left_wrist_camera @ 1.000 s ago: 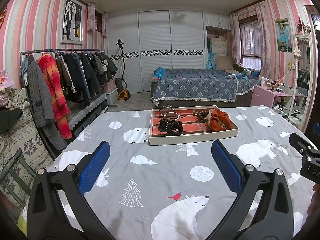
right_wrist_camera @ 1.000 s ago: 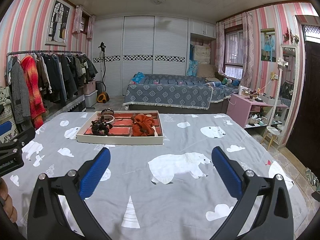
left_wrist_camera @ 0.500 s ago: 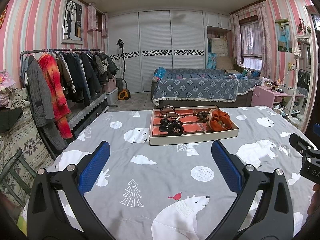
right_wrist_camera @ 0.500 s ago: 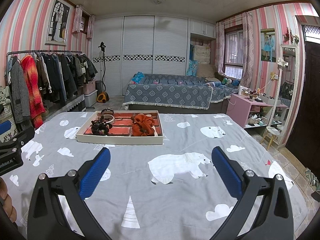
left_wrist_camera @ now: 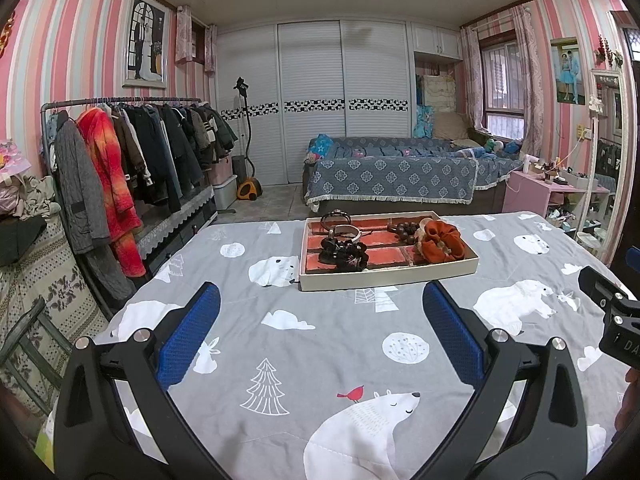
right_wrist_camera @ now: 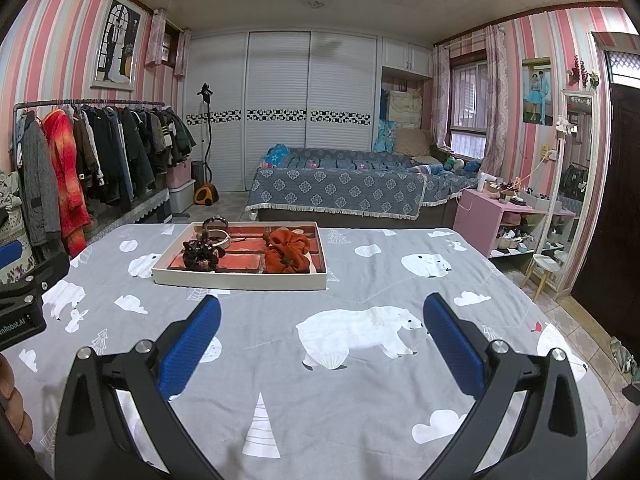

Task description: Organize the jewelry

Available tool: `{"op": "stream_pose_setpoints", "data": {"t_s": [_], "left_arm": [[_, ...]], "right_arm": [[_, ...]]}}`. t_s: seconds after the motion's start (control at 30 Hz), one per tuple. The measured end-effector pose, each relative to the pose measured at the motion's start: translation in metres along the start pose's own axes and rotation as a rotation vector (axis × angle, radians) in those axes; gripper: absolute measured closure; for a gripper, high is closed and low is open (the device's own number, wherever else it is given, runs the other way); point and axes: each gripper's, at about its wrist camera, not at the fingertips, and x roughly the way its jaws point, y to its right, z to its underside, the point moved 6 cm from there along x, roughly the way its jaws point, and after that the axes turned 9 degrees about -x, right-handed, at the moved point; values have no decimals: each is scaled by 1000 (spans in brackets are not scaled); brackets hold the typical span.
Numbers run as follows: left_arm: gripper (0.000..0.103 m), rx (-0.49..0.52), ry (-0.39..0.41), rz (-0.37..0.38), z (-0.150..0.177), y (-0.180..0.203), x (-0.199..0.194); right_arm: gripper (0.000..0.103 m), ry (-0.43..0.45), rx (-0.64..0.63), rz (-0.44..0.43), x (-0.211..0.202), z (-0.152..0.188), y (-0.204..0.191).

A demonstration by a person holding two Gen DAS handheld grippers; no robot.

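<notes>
I have both claws spread wide and empty, the left claw (left_wrist_camera: 320, 322) and right claw (right_wrist_camera: 320, 322) hovering over the bear-print desk (left_wrist_camera: 340, 344), well short of the tray (left_wrist_camera: 390, 276). The jewelry sits in it: a dark tangle (left_wrist_camera: 344, 254) and bangle (left_wrist_camera: 344, 231) on its left side, an orange scrunchie (left_wrist_camera: 442, 240) on its right. My worry is snagging: the pieces overlap, so one pinch could drag neighbours out or shove the tray.

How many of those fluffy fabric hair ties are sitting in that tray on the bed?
2. An orange scrunchie lies at the tray's right end; a black scrunchie lies toward its left, beside the bracelets. Smaller ones may be hidden beneath them.
</notes>
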Motion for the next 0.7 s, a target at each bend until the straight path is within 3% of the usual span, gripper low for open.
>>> {"op": "stream_pose_setpoints", "data": {"t_s": [0.7], "left_arm": [[5,4,1,-3,0,0,0]], "right_arm": [[4,0,-6,5,0,1,-2]]}}
